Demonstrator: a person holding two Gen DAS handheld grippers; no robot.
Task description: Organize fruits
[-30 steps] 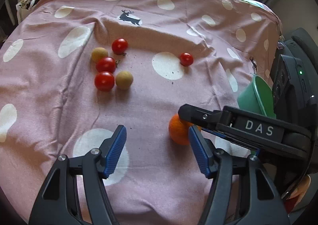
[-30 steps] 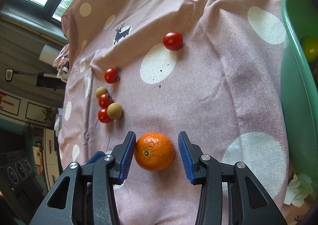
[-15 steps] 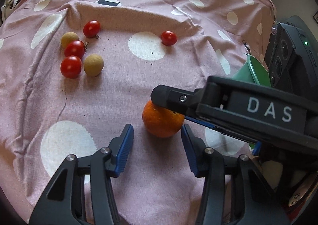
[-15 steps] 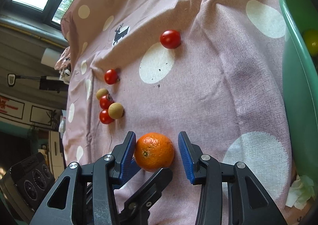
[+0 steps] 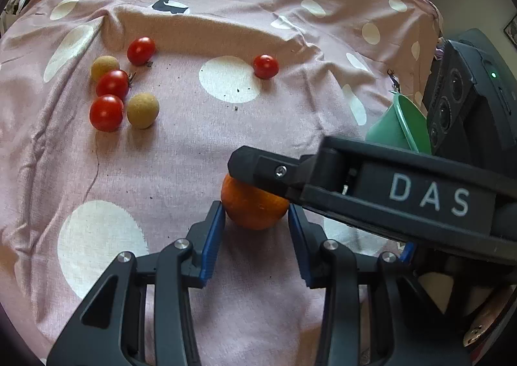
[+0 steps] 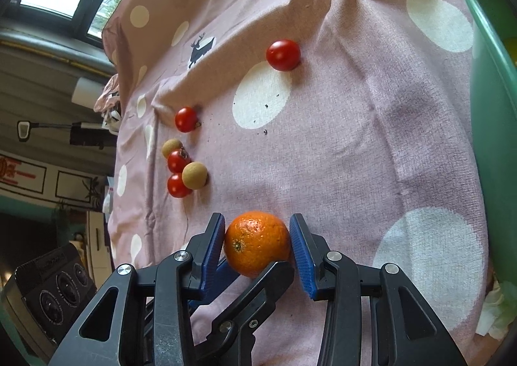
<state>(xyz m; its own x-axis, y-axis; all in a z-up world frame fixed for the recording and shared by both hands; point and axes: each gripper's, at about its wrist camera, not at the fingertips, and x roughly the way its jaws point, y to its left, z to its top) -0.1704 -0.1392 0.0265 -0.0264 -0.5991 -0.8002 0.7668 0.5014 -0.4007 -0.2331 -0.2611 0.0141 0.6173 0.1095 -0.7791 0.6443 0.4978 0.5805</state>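
An orange (image 5: 252, 207) lies on the pink dotted cloth (image 5: 181, 152). My left gripper (image 5: 255, 220) has its blue pads (image 5: 211, 236) on both sides of the orange, touching it. My right gripper (image 6: 258, 238) also straddles the same orange (image 6: 257, 241) with its pads against it; its black finger crosses over the orange in the left wrist view. Red cherry tomatoes (image 5: 106, 112) and tan round fruits (image 5: 142, 110) sit in a cluster at the far left. One lone tomato (image 5: 265, 66) lies farther back.
A green bowl (image 6: 491, 81) stands at the right edge with a yellow fruit inside. A black device (image 5: 468, 97) sits beyond the bowl. A cloth fold runs across the far side. White tissue (image 6: 497, 311) lies near the bowl.
My left gripper moved in toward the orange and narrowed around it. My right gripper stayed around the orange and closed tighter on it.
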